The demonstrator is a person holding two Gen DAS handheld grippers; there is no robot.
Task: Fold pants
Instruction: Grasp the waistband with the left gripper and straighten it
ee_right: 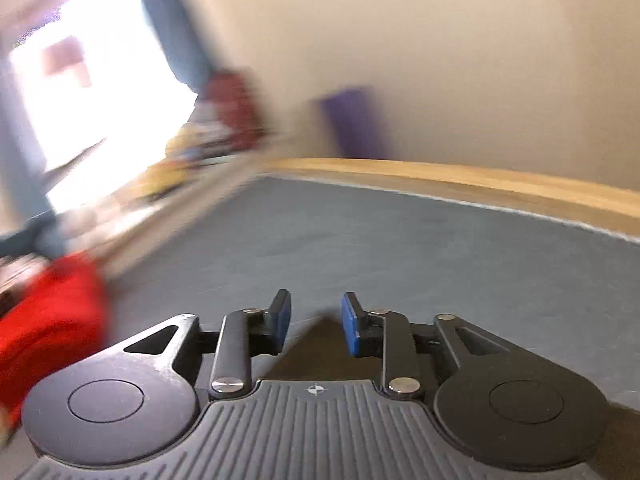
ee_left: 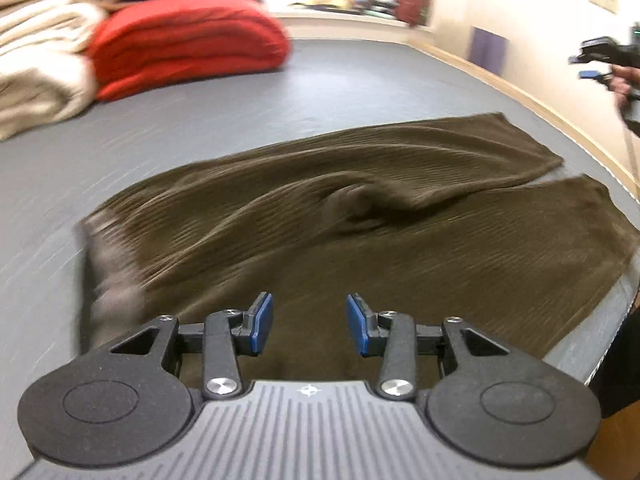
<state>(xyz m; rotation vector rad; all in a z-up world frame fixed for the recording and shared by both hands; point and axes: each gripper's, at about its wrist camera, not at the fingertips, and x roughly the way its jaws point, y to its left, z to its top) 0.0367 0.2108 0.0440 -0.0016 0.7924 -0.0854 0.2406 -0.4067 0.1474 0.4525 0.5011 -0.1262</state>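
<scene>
one pair of brown pants (ee_left: 360, 216) is counted, spread flat on the grey tabletop (ee_left: 320, 80), with two legs seen lying side by side. one tabletop is counted. two folded stacks of cloth are counted at its far end: one red stack (ee_left: 188, 44) and one cream stack (ee_left: 40, 64) just beside it. two grippers are counted: one left gripper (ee_left: 310, 322) and one right gripper (ee_right: 316, 322), each with two blue pads set apart and nothing between them. one purple patch (ee_left: 488, 46) is counted on the wall. one hand (ee_left: 626, 84) is seen at the left view's right edge.
</scene>
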